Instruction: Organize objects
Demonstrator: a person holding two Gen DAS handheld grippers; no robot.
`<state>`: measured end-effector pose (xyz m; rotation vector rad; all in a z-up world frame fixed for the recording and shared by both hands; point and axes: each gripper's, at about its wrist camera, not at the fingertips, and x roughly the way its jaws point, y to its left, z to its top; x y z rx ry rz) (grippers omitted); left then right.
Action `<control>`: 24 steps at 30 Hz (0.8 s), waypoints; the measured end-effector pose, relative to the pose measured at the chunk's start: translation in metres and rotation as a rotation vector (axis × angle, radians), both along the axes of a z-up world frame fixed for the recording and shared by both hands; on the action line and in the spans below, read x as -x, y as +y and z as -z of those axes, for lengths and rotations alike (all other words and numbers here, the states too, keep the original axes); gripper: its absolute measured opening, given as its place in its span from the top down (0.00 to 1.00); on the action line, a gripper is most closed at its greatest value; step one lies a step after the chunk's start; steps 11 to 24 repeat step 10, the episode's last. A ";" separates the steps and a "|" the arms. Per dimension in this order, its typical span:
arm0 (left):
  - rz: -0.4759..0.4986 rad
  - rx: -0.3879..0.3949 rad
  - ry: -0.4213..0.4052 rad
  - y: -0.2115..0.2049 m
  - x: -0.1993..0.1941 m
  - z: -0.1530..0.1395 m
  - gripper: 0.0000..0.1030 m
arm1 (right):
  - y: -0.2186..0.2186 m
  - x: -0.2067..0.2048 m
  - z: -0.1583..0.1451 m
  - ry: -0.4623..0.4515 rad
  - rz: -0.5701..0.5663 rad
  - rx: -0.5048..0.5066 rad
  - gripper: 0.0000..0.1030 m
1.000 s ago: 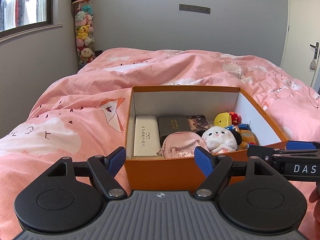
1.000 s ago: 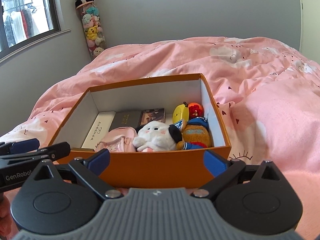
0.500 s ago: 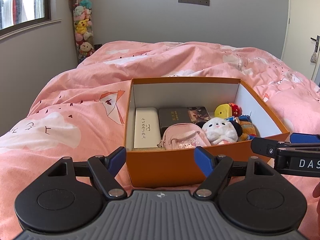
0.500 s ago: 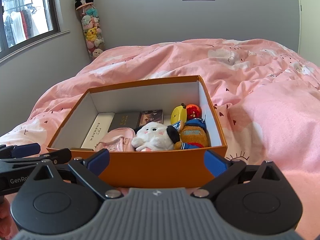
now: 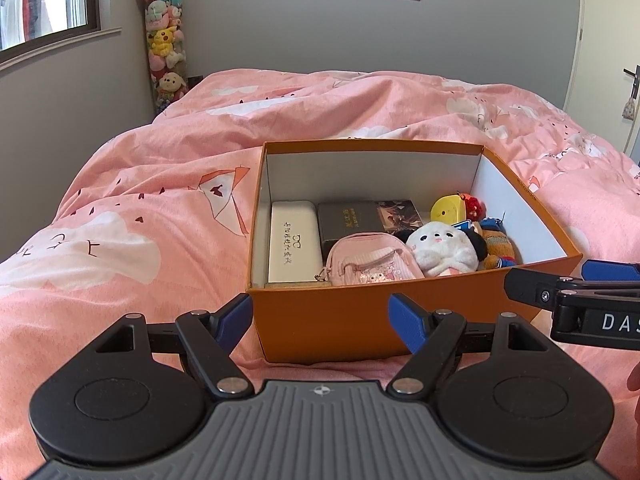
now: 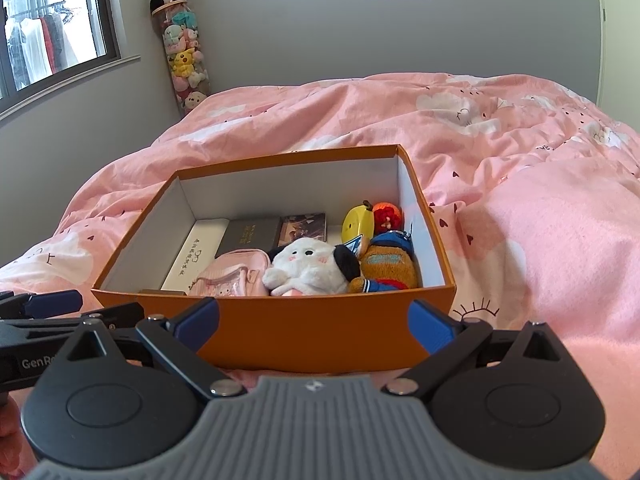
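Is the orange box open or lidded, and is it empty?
Open, no lid in view. The orange box holds a white plush, cases and other toys.

Two grippers, side by side
Left gripper (image 5: pixel 320 318) and right gripper (image 6: pixel 314 320) both gape wide (nothing held), level, pointing forward.

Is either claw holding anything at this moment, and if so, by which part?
Nothing is held. The left claw and right claw are both open and empty, short of the orange box on the bed.
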<state>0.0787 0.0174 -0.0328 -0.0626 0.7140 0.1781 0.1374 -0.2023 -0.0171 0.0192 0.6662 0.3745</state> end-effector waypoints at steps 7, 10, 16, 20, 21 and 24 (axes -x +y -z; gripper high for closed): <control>0.010 -0.004 -0.004 -0.001 0.002 0.000 0.13 | 0.000 0.000 0.000 0.001 -0.002 0.002 0.02; 0.006 -0.006 -0.006 0.000 0.001 -0.001 0.12 | 0.001 0.000 0.001 0.000 -0.006 0.006 0.02; 0.006 -0.006 -0.006 0.000 0.001 -0.001 0.12 | 0.001 0.000 0.001 0.000 -0.006 0.006 0.02; 0.006 -0.006 -0.006 0.000 0.001 -0.001 0.12 | 0.001 0.000 0.001 0.000 -0.006 0.006 0.02; 0.006 -0.006 -0.006 0.000 0.001 -0.001 0.12 | 0.001 0.000 0.001 0.000 -0.006 0.006 0.02; 0.006 -0.006 -0.006 0.000 0.001 -0.001 0.12 | 0.001 0.000 0.001 0.000 -0.006 0.006 0.02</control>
